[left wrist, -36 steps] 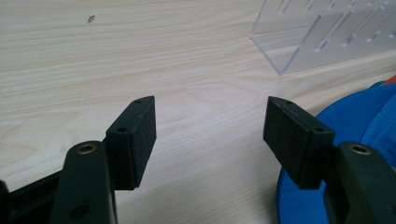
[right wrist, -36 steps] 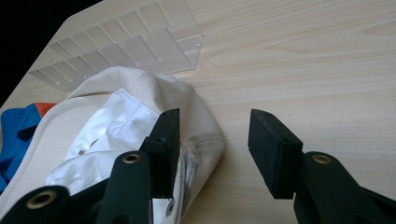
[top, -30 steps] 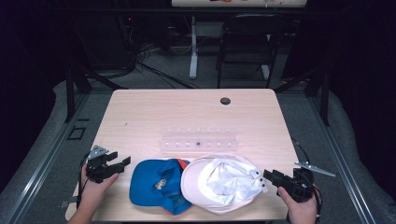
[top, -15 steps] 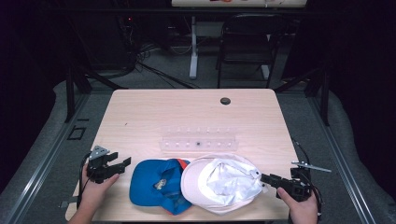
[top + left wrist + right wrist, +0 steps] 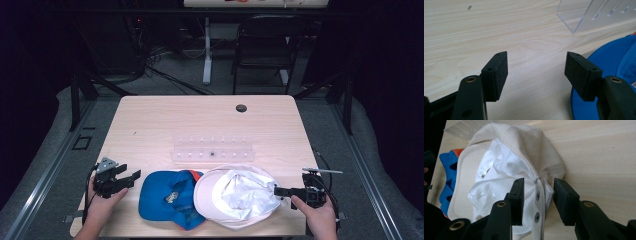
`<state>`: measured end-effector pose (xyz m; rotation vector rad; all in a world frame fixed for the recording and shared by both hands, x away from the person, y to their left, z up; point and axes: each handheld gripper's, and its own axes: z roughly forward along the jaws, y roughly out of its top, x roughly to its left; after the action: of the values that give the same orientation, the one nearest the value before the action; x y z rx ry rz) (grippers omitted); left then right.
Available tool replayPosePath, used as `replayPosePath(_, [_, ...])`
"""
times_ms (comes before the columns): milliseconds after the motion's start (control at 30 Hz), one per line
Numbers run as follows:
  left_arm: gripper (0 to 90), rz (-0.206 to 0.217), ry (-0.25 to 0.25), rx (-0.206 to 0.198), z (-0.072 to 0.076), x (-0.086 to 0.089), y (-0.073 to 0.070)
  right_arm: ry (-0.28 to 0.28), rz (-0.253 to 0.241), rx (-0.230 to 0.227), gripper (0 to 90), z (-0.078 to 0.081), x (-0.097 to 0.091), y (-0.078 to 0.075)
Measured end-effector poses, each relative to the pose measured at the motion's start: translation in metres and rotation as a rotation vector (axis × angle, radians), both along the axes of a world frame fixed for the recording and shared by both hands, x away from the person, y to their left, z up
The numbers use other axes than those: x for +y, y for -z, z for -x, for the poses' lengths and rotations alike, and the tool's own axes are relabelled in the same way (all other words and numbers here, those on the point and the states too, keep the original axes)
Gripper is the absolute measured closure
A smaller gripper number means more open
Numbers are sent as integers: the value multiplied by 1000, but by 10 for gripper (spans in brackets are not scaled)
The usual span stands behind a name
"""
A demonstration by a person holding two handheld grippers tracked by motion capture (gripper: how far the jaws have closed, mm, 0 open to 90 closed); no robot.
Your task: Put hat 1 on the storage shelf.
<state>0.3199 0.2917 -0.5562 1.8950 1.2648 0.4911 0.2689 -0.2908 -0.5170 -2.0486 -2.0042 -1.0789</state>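
Observation:
A white cap (image 5: 235,195) lies upside down at the table's front, overlapping a blue cap (image 5: 165,200) on its left. My right gripper (image 5: 277,191) sits at the white cap's right edge. In the right gripper view its jaws have just been closing around the cap's snap strap (image 5: 539,205). The strap stands between the pads (image 5: 517,195) with a small gap on each side. My left gripper (image 5: 131,172) rests open just left of the blue cap, and the left gripper view shows bare wood between its jaws (image 5: 536,67) and the blue brim (image 5: 614,55) at the right.
A clear plastic rack (image 5: 212,150) lies across the middle of the wooden table (image 5: 200,120), behind the caps. A dark round grommet (image 5: 241,108) sits near the far edge. A black chair (image 5: 265,45) and cables are on the floor beyond.
My right gripper has edged left onto the white cap's rim and its jaws have narrowed around the strap. The left gripper and both caps have stayed put.

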Motion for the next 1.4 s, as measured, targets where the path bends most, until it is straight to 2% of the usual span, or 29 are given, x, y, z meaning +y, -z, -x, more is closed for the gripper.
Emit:
replayPosePath(33, [353,1,-1,0,0,0,0,-4,-25,10,615,-2,3,3])
replayPosePath(133, [353,0,-1,8,0,2,0,-17,18,38,615,-6,8,7])
replayPosePath(233, [353,-3,-3,14,0,2,0,-26,18,84,653,-10,11,9])
replayPosePath(267, [353,-3,-3,14,0,2,0,-35,54,105,661,-12,11,7])
replayPosePath(300, [353,0,-4,9,0,2,0,-29,26,105,672,-13,13,9])
replayPosePath(333, [353,-1,-3,10,0,2,0,-27,22,111,677,-14,14,8])
replayPosePath(467, [353,-5,-7,5,-1,1,1,-38,41,162,710,-20,17,6])
replayPosePath(567, [353,-8,-4,12,0,1,0,-40,47,197,767,-24,19,3])
replayPosePath(600, [353,-7,-6,10,0,1,1,-63,86,223,794,-26,18,0])
replayPosePath(633, [353,-8,-6,10,-1,2,1,-68,56,224,801,-28,19,-1])
replayPosePath(733, [353,-11,-6,7,-1,1,1,-65,90,240,809,-32,22,-9])
replayPosePath(767, [353,-12,-5,8,-1,1,1,-85,111,258,809,-34,23,-13])
replayPosePath(800, [353,-13,-3,7,-1,0,1,-74,113,248,810,-35,25,-14])
replayPosePath(867, [353,-13,-2,6,-1,0,1,-86,128,259,811,-37,29,-20])
replayPosePath(900, [353,-14,-2,6,-1,0,1,-74,148,263,810,-38,32,-23])
replayPosePath(1033, [353,-13,0,5,-1,0,1,-101,216,296,810,-42,38,-33])
replayPosePath(1167, [353,-13,-1,3,-1,0,2,-93,273,306,809,-44,47,-39])
replayPosePath(1200, [353,-13,-1,3,-1,0,2,-132,305,331,810,-46,46,-43])
replayPosePath(1233, [353,-12,-2,2,0,-1,2,-117,308,326,810,-46,49,-44])
replayPosePath(1267, [353,-14,-2,3,0,-1,2,-132,329,337,809,-46,50,-47])
replayPosePath(1300, [353,-14,2,7,0,-1,1,-109,323,329,810,-46,53,-47])
replayPosePath(1400, [353,-15,0,1,-1,-1,2,-126,333,335,810,-47,55,-51])
